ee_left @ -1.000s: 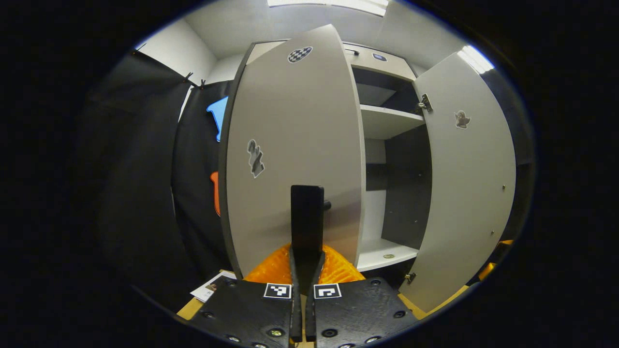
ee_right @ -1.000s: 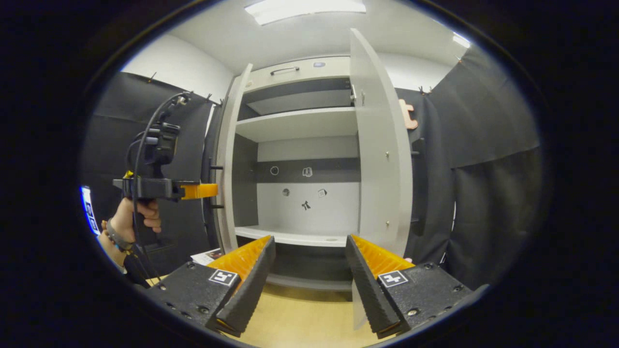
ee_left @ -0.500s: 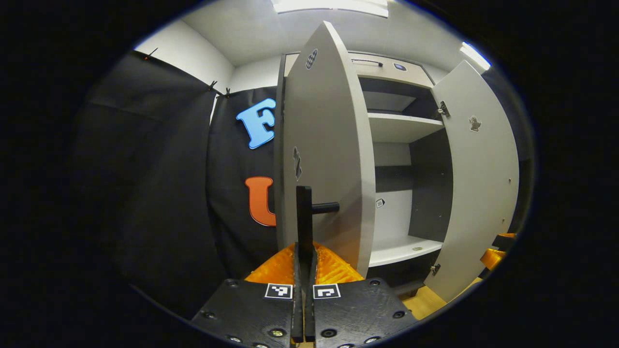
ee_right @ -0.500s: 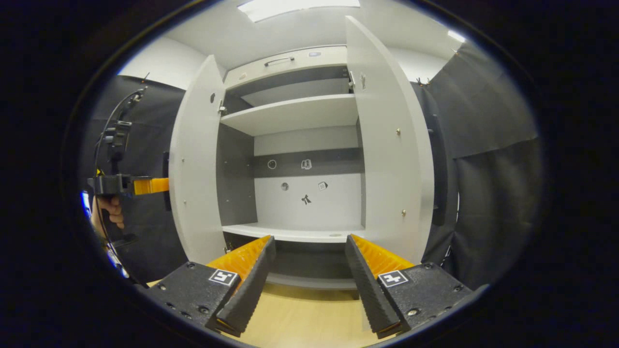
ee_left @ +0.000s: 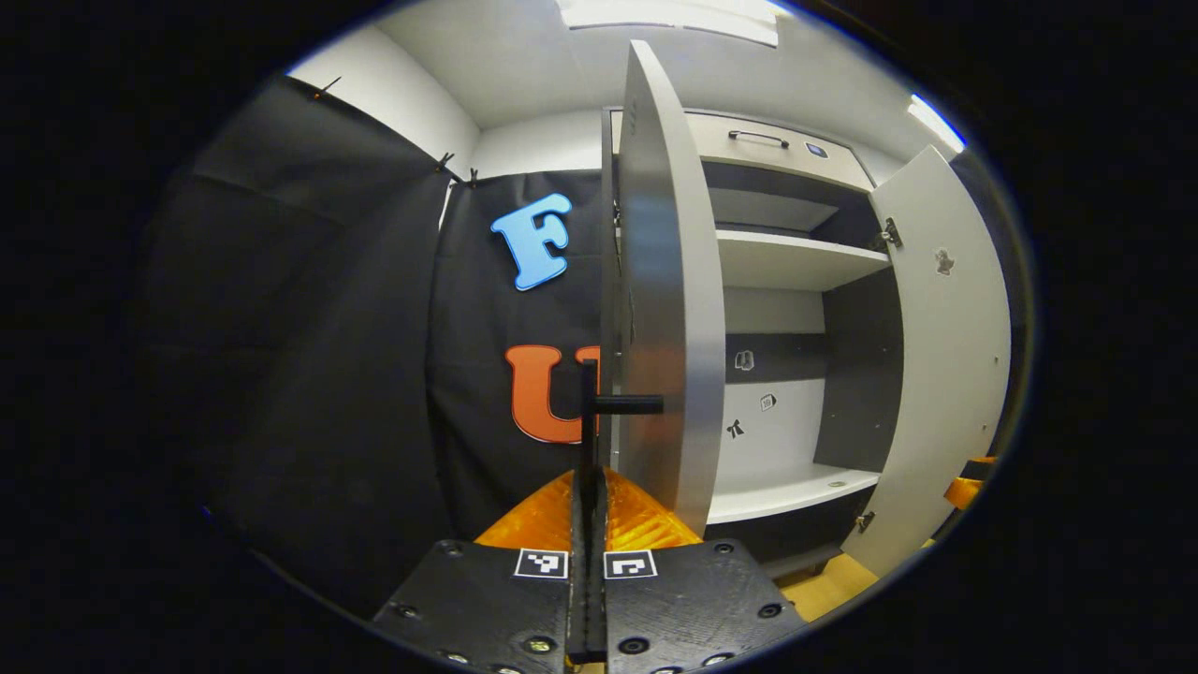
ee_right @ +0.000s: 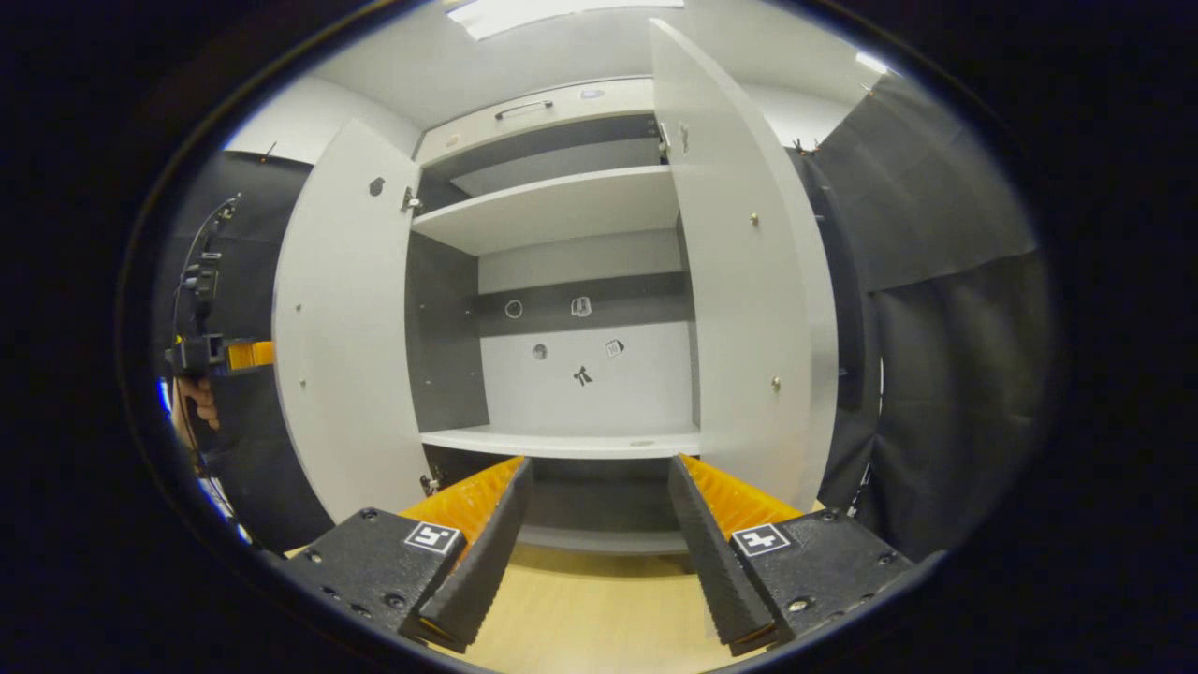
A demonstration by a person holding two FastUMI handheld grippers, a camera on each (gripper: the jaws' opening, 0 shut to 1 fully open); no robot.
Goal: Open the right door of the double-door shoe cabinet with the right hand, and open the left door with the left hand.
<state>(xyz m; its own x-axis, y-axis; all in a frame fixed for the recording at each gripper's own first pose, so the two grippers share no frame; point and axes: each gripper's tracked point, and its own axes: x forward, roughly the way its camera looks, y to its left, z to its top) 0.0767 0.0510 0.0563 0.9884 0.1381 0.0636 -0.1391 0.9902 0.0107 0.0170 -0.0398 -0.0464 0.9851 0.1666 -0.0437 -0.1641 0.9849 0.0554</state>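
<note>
Doors of the shoe cabinet [ee_right: 552, 112] both stand open, two in all.

Left gripper [ee_left: 588, 496] has its two fingers pressed together on the dark bar handle [ee_left: 590, 412] of the left door [ee_left: 660, 281], which the left gripper view catches nearly edge-on; one short post [ee_left: 629, 404] joins handle to door. Right door [ee_left: 936, 356] is swung wide at the far side of that view, with one small sticker near its top. Right gripper [ee_right: 594, 505] hangs in front of the cabinet, jaws wide apart and holding nothing (the two doors flank it, one to each side). Inside show two pale shelves, an upper shelf [ee_right: 552, 206] and a lower shelf [ee_right: 571, 442], and five small stickers on the back panel [ee_right: 590, 374]. A hand [ee_right: 195, 404] grips the left gripper at the left edge of the right gripper view. Pale wooden floor [ee_right: 590, 608] lies below.
</note>
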